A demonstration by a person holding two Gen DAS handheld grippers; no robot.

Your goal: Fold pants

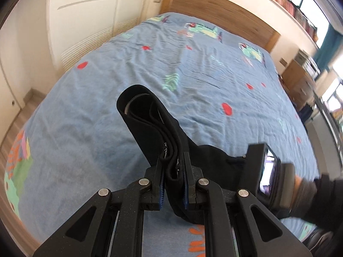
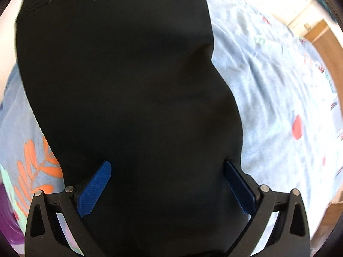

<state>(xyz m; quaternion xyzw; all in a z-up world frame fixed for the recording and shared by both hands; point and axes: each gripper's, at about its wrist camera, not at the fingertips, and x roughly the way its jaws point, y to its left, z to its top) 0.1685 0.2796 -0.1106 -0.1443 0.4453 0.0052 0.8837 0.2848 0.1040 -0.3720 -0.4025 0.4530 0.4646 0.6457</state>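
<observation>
The black pants (image 1: 145, 115) are gathered into a thick bundle, with the waistband end sticking up over the blue bedspread (image 1: 193, 68). My left gripper (image 1: 172, 156) is shut on that bundle, and folds of fabric are squeezed between its blue pads. In the right wrist view a broad sheet of the pants (image 2: 128, 85) hangs in front of the camera and hides most of the bed. My right gripper (image 2: 167, 167) is open, its blue pads (image 2: 96, 186) spread wide, with the black cloth lying between them. Neither pad presses on it.
The bed has a wooden headboard (image 1: 214, 6) at the far end and white wardrobe doors (image 1: 90, 10) to its left. A hand and sleeve (image 1: 310, 192) holding the other tool, which has a small screen, sit at the right. A wooden cabinet (image 1: 300, 79) stands beyond the bed's right edge.
</observation>
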